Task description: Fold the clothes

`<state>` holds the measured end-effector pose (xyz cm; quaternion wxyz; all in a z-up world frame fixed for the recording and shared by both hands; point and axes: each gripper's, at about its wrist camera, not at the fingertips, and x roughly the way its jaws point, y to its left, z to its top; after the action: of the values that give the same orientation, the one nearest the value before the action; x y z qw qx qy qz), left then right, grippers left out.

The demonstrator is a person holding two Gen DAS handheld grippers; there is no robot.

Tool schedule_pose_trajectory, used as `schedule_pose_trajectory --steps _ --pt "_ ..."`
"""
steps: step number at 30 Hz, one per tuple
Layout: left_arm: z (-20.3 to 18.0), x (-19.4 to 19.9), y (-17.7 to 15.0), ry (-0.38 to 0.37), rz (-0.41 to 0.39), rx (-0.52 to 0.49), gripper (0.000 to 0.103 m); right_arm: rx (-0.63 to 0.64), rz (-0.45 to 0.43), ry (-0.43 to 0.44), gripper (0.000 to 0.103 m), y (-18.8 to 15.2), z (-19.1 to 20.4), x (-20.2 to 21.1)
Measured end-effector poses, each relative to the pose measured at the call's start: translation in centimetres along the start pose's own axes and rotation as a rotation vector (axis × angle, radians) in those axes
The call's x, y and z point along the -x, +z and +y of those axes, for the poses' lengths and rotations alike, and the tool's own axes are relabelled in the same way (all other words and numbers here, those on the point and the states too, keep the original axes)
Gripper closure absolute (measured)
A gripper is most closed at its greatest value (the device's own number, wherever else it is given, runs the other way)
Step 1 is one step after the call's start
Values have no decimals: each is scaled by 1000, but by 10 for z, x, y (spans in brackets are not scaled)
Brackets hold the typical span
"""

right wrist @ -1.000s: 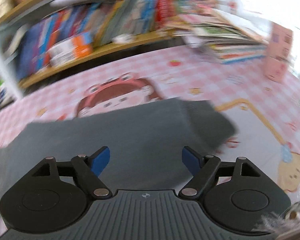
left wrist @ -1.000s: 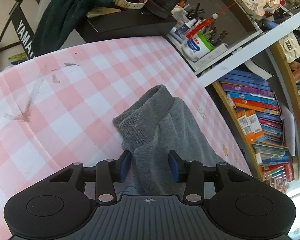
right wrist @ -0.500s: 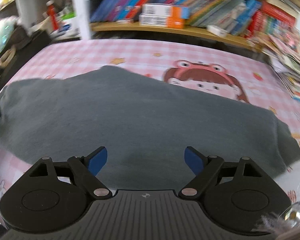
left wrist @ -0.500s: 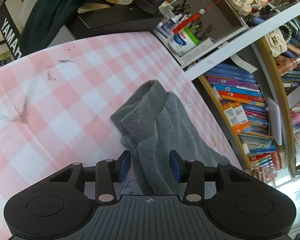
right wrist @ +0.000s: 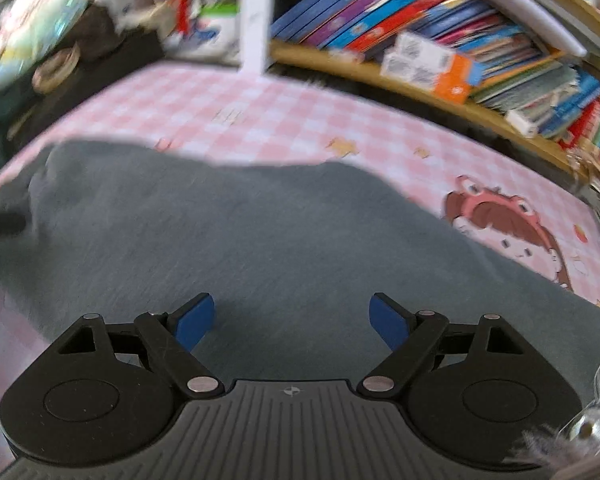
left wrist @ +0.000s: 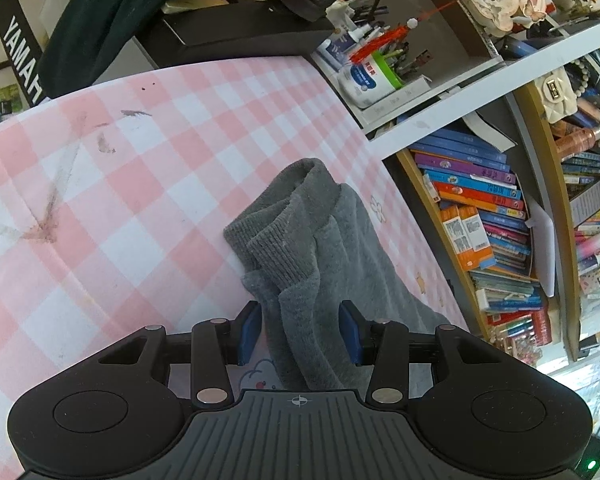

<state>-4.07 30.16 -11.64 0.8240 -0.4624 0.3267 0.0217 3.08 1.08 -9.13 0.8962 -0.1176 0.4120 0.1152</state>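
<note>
Left view, left to right: black Yamaha keyboard (left wrist: 22,60) off the table's far-left corner, dark green garment (left wrist: 112,16) draped over it. Pink checked tablecloth (left wrist: 120,200) carries brown smudges. Grey garment (left wrist: 320,264) lies mid-table, ribbed cuff bunched on top. Left gripper (left wrist: 300,330) is spread, a fold of grey fabric runs between the blue pads (left wrist: 249,332), not pinched. Pen tub (left wrist: 370,80) and bookshelf (left wrist: 480,232) crowd the table's right edge.

Right view is motion-blurred. Grey garment (right wrist: 260,248) is spread flat across the cloth. Right gripper (right wrist: 292,316) is wide apart above it, grasping nothing. Books (right wrist: 440,40) line the far edge; cartoon print (right wrist: 512,228) is partly covered on the right.
</note>
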Motion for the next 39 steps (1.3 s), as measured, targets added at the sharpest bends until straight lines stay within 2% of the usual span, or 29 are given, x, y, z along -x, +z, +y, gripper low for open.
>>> schedule_pose_trajectory --steps 5,13,16,18,22,24,31,35,39 --pt "3 0 1 -6 -2 45 60 1 30 -23 21 -15 16 5" --pt "3 -4 1 -8 -26 70 67 -2 11 -34 21 -24 20 7" --pt "4 -5 0 2 -34 94 76 14 9 -36 21 -22 20 6" --pt "4 -8 1 13 -29 99 86 15 10 -30 21 -22 19 6" --pt "1 -9 2 8 -33 103 91 22 5 -1 19 -22 15 5" --pt "-10 -4 2 -12 -56 51 92 25 3 14 19 -22 13 4" --pt "-75 19 -13 -59 -148 -238 92 41 -39 103 18 -17 -7 12" --pt "-113 30 -24 -70 -194 -396 92 -25 -119 130 16 -13 -36 30" --pt "-146 31 -44 -55 -223 -530 92 -132 -137 139 15 -17 -77 41"
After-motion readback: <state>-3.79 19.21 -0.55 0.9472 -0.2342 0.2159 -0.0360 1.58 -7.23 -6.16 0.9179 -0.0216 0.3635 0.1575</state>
